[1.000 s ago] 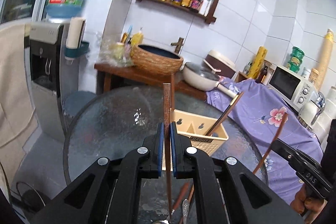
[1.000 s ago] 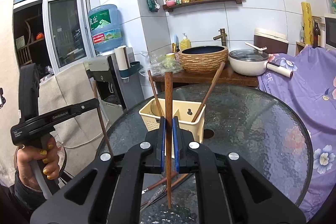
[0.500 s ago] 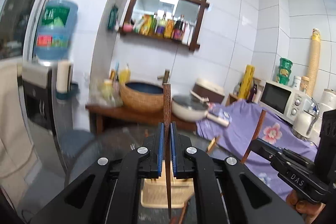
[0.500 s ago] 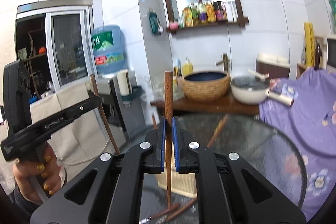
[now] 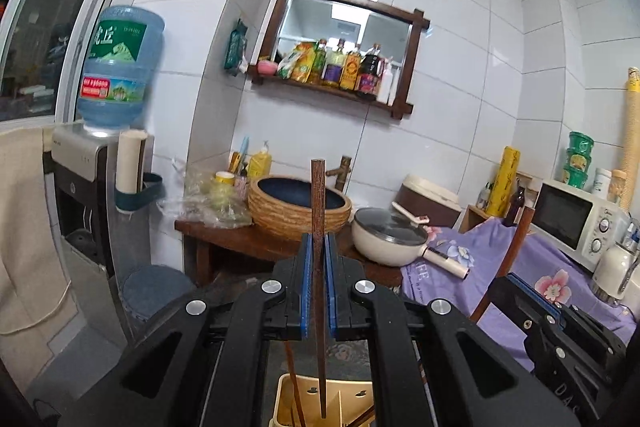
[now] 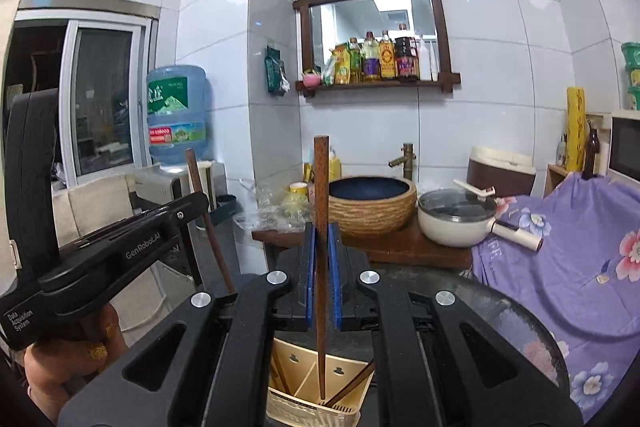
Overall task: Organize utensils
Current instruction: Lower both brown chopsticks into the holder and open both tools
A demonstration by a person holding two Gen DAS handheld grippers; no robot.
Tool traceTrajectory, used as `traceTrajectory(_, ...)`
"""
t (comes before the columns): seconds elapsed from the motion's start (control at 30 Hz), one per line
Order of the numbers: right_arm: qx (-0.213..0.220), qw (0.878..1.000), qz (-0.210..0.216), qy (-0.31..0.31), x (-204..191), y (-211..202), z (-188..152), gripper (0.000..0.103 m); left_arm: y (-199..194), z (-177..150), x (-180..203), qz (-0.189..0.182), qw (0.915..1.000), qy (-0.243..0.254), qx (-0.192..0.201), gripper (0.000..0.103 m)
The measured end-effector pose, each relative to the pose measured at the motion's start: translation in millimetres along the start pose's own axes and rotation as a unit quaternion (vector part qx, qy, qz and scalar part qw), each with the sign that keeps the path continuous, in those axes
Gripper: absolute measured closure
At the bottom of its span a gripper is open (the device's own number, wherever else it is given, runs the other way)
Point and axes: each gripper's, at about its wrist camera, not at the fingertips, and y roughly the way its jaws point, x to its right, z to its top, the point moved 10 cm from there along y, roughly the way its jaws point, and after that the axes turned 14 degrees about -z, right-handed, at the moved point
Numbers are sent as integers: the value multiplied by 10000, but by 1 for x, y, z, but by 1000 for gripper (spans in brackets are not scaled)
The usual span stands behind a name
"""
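Both grippers are raised since a second ago: the round glass counter (image 6: 516, 323) that filled each wrist view is now mostly hidden below the frames, and the tiled wall and mirror shelf (image 5: 340, 51) take up the upper half. Left gripper (image 5: 319, 283): jaws clamped on a dark wooden chopstick (image 5: 319, 227), held upright, top end well above the blue pads (image 5: 306, 287), lower tip hanging over the beige utensil basket (image 5: 344, 399) at the bottom edge. Right gripper (image 6: 321, 275): jaws clamped on a second wooden chopstick (image 6: 321, 195), also upright, tip reaching down toward the same basket (image 6: 312, 407). More chopsticks are seen leaning inside the basket's compartments; whether either held tip is touching the basket cannot be told. In the right wrist view the left gripper is seen at the left with its stick tilted, held by a hand (image 6: 76, 359). In the left wrist view the right gripper (image 5: 516, 291) is seen at lower right. Behind: wicker bowl (image 5: 298, 205), lidded pan (image 5: 390, 237), water jug (image 5: 120, 67), microwave (image 5: 576, 223), purple floral cloth (image 6: 568, 239).
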Motion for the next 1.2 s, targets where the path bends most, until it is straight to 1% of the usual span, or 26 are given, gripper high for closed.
traceTrajectory(0.13, -276, 9995, -71, 117, 5, 22, -31, 96, 14, -32, -12, 14, 9996, -118, -243, 97)
traceTrajectory(0.27, -459, 9988, -116, 113, 5, 33, -57, 96, 21, -58, -18, -31, 9987, -230, -444, 97)
traceTrajectory(0.37, -553, 9983, -140, 80, 5, 38, -72, 96, 26, -76, -22, -28, 9979, -217, -605, 97)
traceTrajectory(0.67, -825, 9964, -194, 93, 7, 51, -109, 96, 38, -110, -30, -49, 9947, -216, -1005, 97)
traceTrajectory(0.83, -889, 9957, -229, 121, 10, 54, -119, 96, 40, -122, -30, -97, 9927, -210, -1184, 97)
traceTrajectory(0.9, -935, 9954, -168, 158, 10, 53, -122, 95, 37, -124, -29, -141, 9925, -174, -1203, 96)
traceTrajectory(0.93, -947, 9952, -182, 154, 11, 52, -124, 95, 37, -125, -28, -148, 9925, -140, -1204, 90)
traceTrajectory(0.97, -924, 9954, -208, 138, 11, 51, -124, 94, 34, -125, -27, -160, 9927, -98, -1189, 77)
traceTrajectory(1.0, -892, 9957, -223, 105, 11, 48, -125, 89, 31, -125, -26, -178, 9929, -79, -1172, 68)
traceTrajectory(1.03, -865, 9960, -219, 76, 12, 45, -126, 83, 29, -125, -25, -192, 9931, -65, -1156, 49)
traceTrajectory(1.07, -843, 9962, -200, 54, 12, 41, -128, 67, 23, -126, -24, -209, 9935, -35, -1121, 43)
traceTrajectory(1.1, -820, 9964, -198, 47, 12, 37, -130, 53, 19, -128, -23, -222, 9935, -11, -1119, 41)
traceTrajectory(1.13, -774, 9967, -226, 53, 14, 32, -131, 50, 13, -130, -22, -231, 9930, 22, -1155, 37)
traceTrajectory(1.17, -722, 9969, -295, 40, 17, 26, -135, 50, 9, -133, -22, -234, 9927, 39, -1183, 29)
traceTrajectory(1.2, -733, 9968, -320, 11, 18, 22, -138, 49, 4, -137, -21, -244, 9924, 55, -1206, 24)
